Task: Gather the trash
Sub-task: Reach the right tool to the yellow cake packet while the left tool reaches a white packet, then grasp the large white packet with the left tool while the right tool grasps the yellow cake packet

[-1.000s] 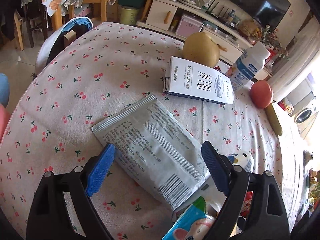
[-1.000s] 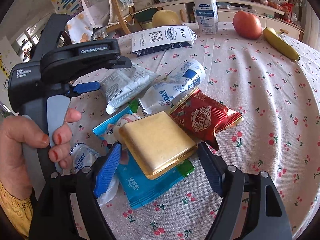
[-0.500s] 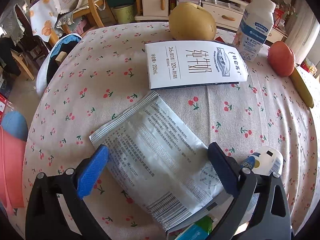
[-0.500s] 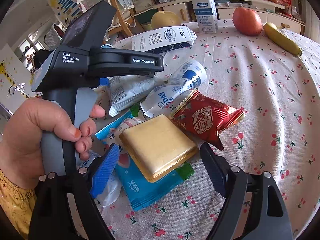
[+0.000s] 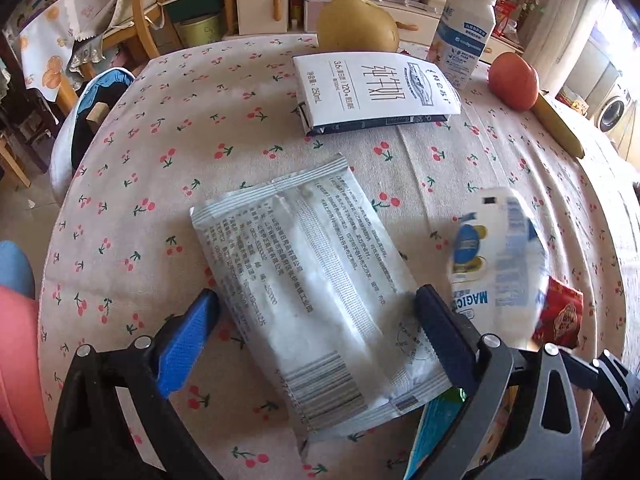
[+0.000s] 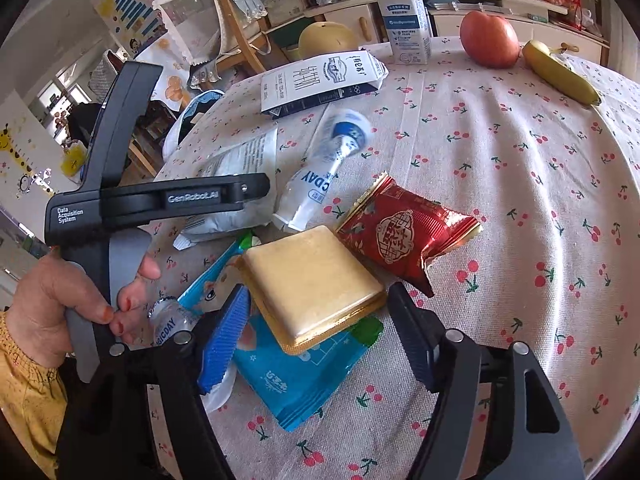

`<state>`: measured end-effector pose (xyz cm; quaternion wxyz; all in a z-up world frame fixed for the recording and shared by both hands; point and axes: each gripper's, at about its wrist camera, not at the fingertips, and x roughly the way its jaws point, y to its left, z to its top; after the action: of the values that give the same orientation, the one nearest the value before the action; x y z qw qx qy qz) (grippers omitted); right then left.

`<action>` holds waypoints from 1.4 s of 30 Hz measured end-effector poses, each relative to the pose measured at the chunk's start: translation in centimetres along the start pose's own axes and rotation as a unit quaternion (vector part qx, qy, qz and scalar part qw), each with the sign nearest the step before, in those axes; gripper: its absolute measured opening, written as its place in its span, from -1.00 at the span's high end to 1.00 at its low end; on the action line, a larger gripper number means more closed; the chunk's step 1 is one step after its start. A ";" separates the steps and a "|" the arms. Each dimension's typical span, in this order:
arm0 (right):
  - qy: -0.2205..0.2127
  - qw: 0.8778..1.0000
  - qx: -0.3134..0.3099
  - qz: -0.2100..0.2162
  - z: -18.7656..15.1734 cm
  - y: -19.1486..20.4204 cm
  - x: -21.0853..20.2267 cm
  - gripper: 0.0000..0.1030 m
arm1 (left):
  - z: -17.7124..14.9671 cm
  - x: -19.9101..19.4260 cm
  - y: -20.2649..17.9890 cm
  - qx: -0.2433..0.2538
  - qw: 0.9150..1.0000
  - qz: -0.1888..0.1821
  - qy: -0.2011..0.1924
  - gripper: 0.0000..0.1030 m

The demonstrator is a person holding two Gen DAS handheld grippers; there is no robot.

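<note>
A silver-grey foil packet (image 5: 316, 292) lies flat on the cherry-print tablecloth (image 5: 168, 152), between the open jaws of my left gripper (image 5: 316, 328); it also shows in the right wrist view (image 6: 240, 168). My right gripper (image 6: 320, 332) is open around a gold square tray (image 6: 312, 284) that rests on a blue wrapper (image 6: 296, 380). A red snack wrapper (image 6: 404, 232) lies beside the tray. A white Magicday pouch (image 6: 324, 172) lies behind it, also in the left wrist view (image 5: 496, 256), blurred.
A flattened white milk carton (image 5: 376, 92), a yellow pear (image 5: 356, 28), an upright milk bottle (image 5: 464, 36), a tomato (image 5: 514, 86) and a banana (image 6: 560, 72) stand at the table's far side. A chair (image 5: 92, 120) stands at the left edge.
My left gripper has swung right and forward, so the foil packet now sits centred between its jaws. The Magicday pouch has shifted and looks blurred. My right gripper has barely moved.
</note>
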<state>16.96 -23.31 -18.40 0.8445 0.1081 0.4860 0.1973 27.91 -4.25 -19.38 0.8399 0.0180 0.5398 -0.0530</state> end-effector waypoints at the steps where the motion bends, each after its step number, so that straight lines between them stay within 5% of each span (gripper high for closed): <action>1: 0.000 1.000 0.001 0.000 0.0 0.0 0.0 -0.41 | -0.1 -0.3 0.1 0.002 1.000 0.000 0.000 -0.91; 6: -0.002 1.000 -0.003 0.003 0.0 0.2 0.1 -0.50 | -1.0 -1.2 -1.2 0.006 1.000 -0.007 -0.010 -0.92; 12: -0.003 1.000 -0.009 0.000 0.1 0.3 0.3 -0.52 | -1.3 -0.3 -1.8 -0.006 0.999 0.042 -0.021 -0.90; 17: -0.006 1.000 -0.012 -0.001 0.1 0.4 0.4 -0.52 | -1.6 -0.8 -1.1 -0.013 0.999 0.033 -0.041 -0.53; 23: -0.011 0.999 -0.033 -0.021 -0.2 0.9 0.5 -0.42 | -2.3 -1.5 0.0 -0.017 0.998 0.031 -0.045 -0.45; 26: -0.012 0.999 -0.042 -0.025 -0.2 1.0 0.6 -0.28 | -3.0 -2.5 0.9 -0.023 0.998 0.024 -0.055 -0.45; 28: -0.012 0.999 -0.036 -0.014 -0.2 0.8 0.6 0.20 | -3.6 -3.6 1.4 -0.024 0.998 0.019 -0.063 -0.45; 30: -0.011 1.000 -0.026 -0.004 -0.1 0.5 0.6 0.27 | -4.3 -4.6 1.7 -0.023 0.997 0.017 -0.070 -0.45; 35: -0.012 1.000 -0.019 -0.001 -0.1 0.3 0.5 0.22 | -6.4 -6.5 3.1 -0.043 0.995 -0.003 -0.093 -0.45; 42: -0.028 0.997 -0.054 -0.046 0.7 1.3 0.9 -0.29 | -7.9 -7.6 5.0 -0.055 0.991 -0.028 -0.122 -0.45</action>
<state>17.66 -21.77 -18.24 0.8706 0.0449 0.4551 0.1811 18.17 1.95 -15.86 0.8972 -0.0495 0.4361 -0.0487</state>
